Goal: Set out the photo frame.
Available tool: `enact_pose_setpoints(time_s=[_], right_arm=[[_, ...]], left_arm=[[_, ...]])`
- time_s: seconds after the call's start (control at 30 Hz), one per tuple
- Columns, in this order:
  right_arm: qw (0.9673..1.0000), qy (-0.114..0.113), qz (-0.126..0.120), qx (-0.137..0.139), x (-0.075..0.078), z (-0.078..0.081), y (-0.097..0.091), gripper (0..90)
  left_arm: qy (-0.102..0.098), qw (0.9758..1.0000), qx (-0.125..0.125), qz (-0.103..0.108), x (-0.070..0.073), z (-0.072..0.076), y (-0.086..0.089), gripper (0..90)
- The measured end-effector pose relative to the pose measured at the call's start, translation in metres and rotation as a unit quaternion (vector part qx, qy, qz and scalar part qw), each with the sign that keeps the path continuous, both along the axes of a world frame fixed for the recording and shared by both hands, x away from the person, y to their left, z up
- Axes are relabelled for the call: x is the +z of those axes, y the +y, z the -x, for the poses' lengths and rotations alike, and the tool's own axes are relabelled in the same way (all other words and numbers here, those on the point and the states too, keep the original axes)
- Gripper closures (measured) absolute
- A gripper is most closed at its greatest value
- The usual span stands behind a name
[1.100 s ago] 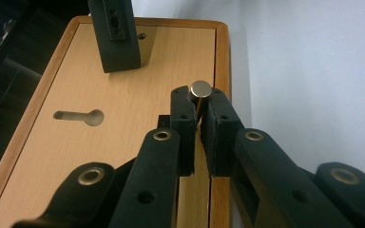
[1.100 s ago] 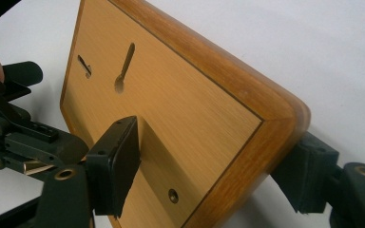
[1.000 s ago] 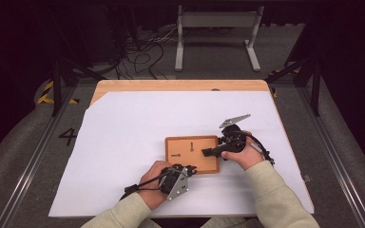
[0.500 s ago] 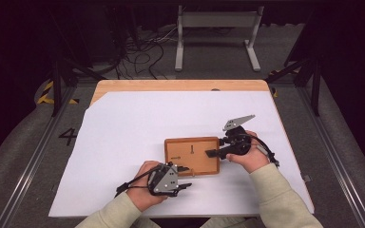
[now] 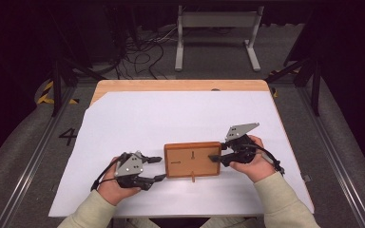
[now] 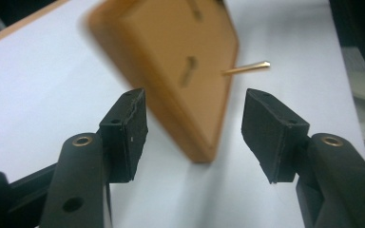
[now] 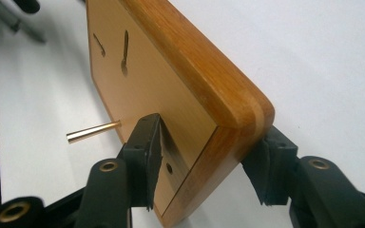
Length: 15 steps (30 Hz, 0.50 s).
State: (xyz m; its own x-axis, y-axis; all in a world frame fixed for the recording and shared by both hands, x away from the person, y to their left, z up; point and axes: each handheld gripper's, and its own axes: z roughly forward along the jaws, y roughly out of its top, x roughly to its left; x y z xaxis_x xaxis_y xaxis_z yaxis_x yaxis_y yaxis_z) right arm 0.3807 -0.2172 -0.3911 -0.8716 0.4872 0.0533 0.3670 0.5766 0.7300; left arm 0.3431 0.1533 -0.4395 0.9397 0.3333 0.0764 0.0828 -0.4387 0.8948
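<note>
Wooden block (image 5: pixel 192 159), a flat rectangular slab with rounded corners and a smooth, layered edge, lies near the front middle of the white sheet (image 5: pixel 171 118) covering the table. The right gripper (image 5: pixel 215 158) clamps the block's right end, one black jaw pressed on its top face and the other beneath, seen close up in the right gripper view (image 7: pixel 204 161). The top face carries dark keyhole-shaped slots (image 7: pixel 124 47), and a thin brass-coloured pin (image 7: pixel 92 131) juts from the block's near edge. The left gripper (image 5: pixel 158 168) hovers just beside the block's left end, its jaws wide apart and gripping nothing; in the left gripper view (image 6: pixel 195 121) the block's corner (image 6: pixel 171 71) sits between and beyond the pads, blurred. Bare white sheet spreads wide on all sides, with the table's light wood edge (image 5: pixel 180 85) exposed along the far side. Beyond the table, tangled cables (image 5: pixel 142 47) and a grey metal stand (image 5: pixel 217 28) rest on the dark floor.
</note>
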Motion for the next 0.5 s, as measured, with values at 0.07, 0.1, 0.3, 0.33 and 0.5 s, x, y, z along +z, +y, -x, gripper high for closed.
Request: enact_pose_setpoints(time_s=[0.07,0.1,0.3,0.33,0.5], right_arm=[[1.0000,-0.007,0.003,0.003,0.001,0.003,0.000,51.9],[0.9998,-0.016,0.007,0.007,0.002,0.007,-0.001,52.6],[0.9996,-0.026,0.008,0.009,0.005,0.023,-0.001,55.8],[0.9995,-0.028,0.008,0.010,0.005,0.025,-0.002,56.4],[0.9994,-0.030,0.006,0.017,0.006,0.037,-0.003,57.8]], left_arm=[[0.006,0.9999,0.012,0.002,-0.001,-0.003,0.005,41.1],[0.011,0.9998,0.020,0.000,-0.001,-0.006,0.007,39.5],[0.075,0.9942,0.075,-0.018,-0.011,-0.018,0.016,35.6],[0.080,0.9933,0.083,-0.014,-0.012,-0.020,0.017,35.5],[0.108,0.9895,0.096,-0.003,-0.014,-0.025,0.021,35.2]])
